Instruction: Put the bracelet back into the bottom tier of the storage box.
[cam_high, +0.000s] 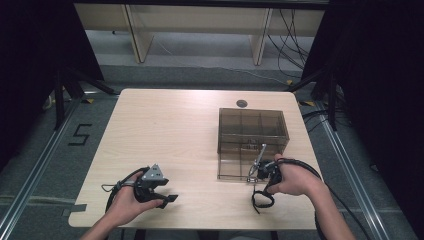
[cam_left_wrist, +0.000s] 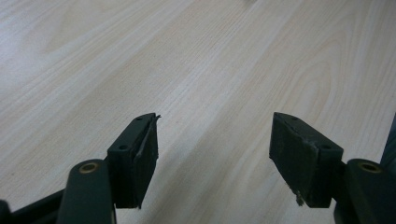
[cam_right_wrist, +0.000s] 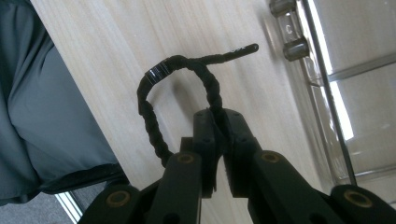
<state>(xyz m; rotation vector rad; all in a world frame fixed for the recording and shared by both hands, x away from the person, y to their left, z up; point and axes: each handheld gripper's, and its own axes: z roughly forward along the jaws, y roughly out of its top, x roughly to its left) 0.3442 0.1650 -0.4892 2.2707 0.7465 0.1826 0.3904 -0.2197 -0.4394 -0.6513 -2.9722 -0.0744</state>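
On the light wooden desk (cam_high: 165, 130), the right tool (cam_right_wrist: 218, 122) is pinching a black braided cord loop (cam_right_wrist: 154, 93), probably a hair tie with a band and a stiff tail, just in front of the near edge of the smoky clear compartment box (cam_high: 252, 131) at the right. The loop hangs toward the near desk edge, below the right hand (cam_high: 295, 180). The left tool (cam_left_wrist: 212, 154) rests at near left with its jaws spread wide over bare wood, holding nothing. The step looks like carrying the loop into the box. To do it well, lift until the dangling loop clears the near wall, centre it over one compartment, then release.
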